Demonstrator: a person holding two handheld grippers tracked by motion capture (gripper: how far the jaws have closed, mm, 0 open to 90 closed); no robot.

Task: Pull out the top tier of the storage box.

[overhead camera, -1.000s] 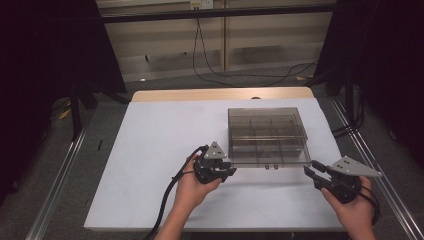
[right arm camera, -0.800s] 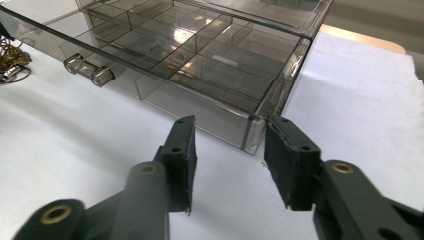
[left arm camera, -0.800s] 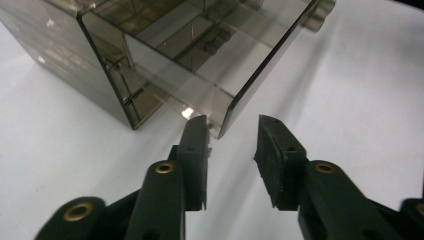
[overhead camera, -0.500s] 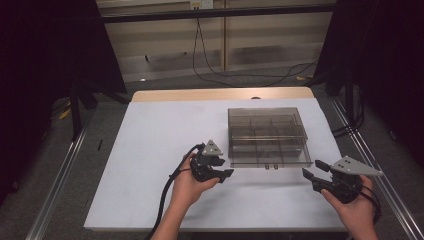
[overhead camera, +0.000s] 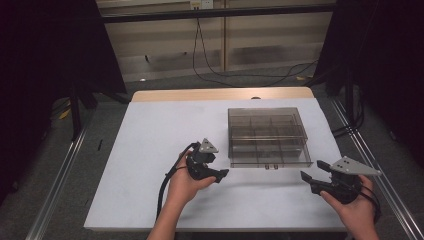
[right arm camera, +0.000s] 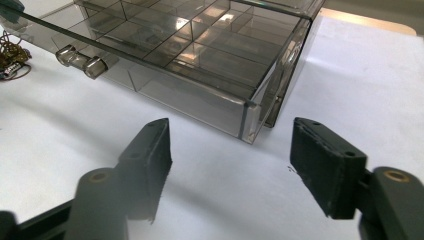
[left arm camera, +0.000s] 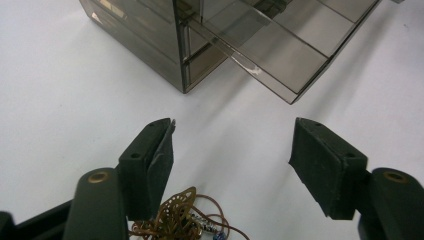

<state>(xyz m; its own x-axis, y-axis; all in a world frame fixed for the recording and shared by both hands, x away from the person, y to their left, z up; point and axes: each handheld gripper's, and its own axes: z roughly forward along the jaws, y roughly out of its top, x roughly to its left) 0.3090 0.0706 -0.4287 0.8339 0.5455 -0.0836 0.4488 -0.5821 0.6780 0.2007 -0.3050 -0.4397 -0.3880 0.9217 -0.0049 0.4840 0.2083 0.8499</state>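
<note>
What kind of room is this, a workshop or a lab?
Probably a lab set up for recording. A white table stands among dark curtains and a metal frame, cables lie on the floor behind, and a person works with a hand-held gripper by a clear box.

Surroundings of the work surface, high view.
A white table top (overhead camera: 165, 130) ends at its far edge in a pale wooden strip (overhead camera: 200, 94). Metal rails run along the floor on the left (overhead camera: 57, 185) and on the right (overhead camera: 370, 155) of the table. Behind it, black cables (overhead camera: 215, 75) hang down a light wall panel and loop across the grey floor. A black crossbar (overhead camera: 215, 12) spans the top, between dark curtains (overhead camera: 45, 50) at both sides.
</note>
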